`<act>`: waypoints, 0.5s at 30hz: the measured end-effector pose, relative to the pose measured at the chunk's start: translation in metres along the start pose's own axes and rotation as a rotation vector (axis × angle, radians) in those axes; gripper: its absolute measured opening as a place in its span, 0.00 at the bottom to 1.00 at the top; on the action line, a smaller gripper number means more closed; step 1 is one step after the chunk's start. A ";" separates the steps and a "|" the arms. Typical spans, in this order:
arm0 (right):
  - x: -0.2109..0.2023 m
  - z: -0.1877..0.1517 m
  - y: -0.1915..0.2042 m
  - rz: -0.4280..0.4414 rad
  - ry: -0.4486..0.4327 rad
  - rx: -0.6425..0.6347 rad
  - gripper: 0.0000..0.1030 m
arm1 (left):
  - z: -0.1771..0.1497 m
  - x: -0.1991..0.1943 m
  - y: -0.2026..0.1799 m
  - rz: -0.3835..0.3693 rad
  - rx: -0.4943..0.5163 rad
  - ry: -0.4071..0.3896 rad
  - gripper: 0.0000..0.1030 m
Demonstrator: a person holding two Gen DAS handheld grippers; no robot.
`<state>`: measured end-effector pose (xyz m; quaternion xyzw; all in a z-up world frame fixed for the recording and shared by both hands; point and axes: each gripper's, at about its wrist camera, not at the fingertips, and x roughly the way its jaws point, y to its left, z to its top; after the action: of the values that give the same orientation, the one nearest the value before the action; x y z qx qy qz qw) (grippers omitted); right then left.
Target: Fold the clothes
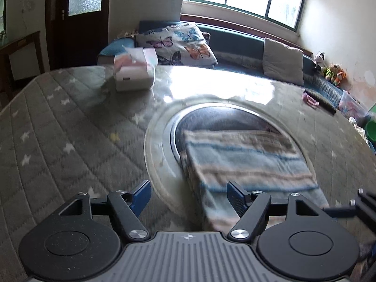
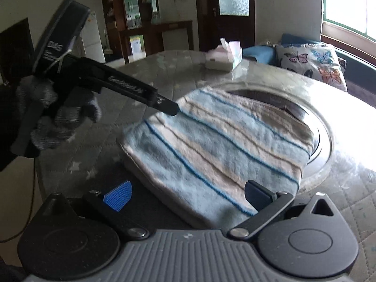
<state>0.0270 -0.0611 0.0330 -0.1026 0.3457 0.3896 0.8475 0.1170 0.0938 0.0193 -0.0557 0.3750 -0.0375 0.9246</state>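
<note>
Two grippers, one folded towel, one round table; entries run left to right, placed against the towel.

Table (image 1: 58,117): grey quilted cover with pale stars under a glossy clear sheet; a round metal-rimmed inset (image 1: 169,136) lies at its middle.

Tissue box (image 1: 134,72): white and pink, well beyond the towel to its far left, on the table's far side.

Left gripper (image 1: 189,196): in the left wrist view its blue pads stand wide apart and nothing is pressed between them. Its left pad is over bare table; its right pad sits over the towel's near left corner. Released, empty. In the right wrist view this same tool reaches in from the left, held by a hand in a grey knit glove (image 2: 54,119), its tip at the towel's far left edge.

Towel (image 2: 218,145): light blue with beige bands and thin dark blue lines, folded into a thick rectangle, lying flat, partly over the inset, partly on the quilted cover. Image blurred; the fold count cannot be told.

Right gripper (image 2: 188,196): pads wide apart; left pad beside the towel's near edge, right pad over its near right corner. Not clamped on the cloth.

Butterfly cushion (image 1: 178,44): on a bench beyond the table, under the window.
</note>
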 end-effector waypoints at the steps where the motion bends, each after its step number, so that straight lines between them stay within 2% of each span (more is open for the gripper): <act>1: 0.001 0.001 -0.001 0.004 0.003 0.007 1.00 | 0.004 0.004 0.000 0.004 -0.004 0.001 0.72; 4: 0.008 -0.001 -0.004 0.003 0.032 0.013 1.00 | 0.014 0.019 0.000 0.019 0.004 0.011 0.72; 6: 0.011 -0.002 -0.006 0.004 0.046 0.012 1.00 | 0.015 0.034 0.001 0.049 0.015 0.037 0.72; 9: 0.011 0.002 -0.011 0.008 0.046 0.012 1.00 | 0.013 0.047 0.007 0.052 0.015 0.073 0.73; 15: 0.006 0.026 -0.033 0.013 -0.008 0.029 1.00 | 0.022 0.041 0.011 0.040 0.015 0.044 0.72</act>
<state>0.0671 -0.0681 0.0449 -0.0866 0.3483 0.3905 0.8478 0.1618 0.1015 0.0056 -0.0406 0.3961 -0.0232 0.9170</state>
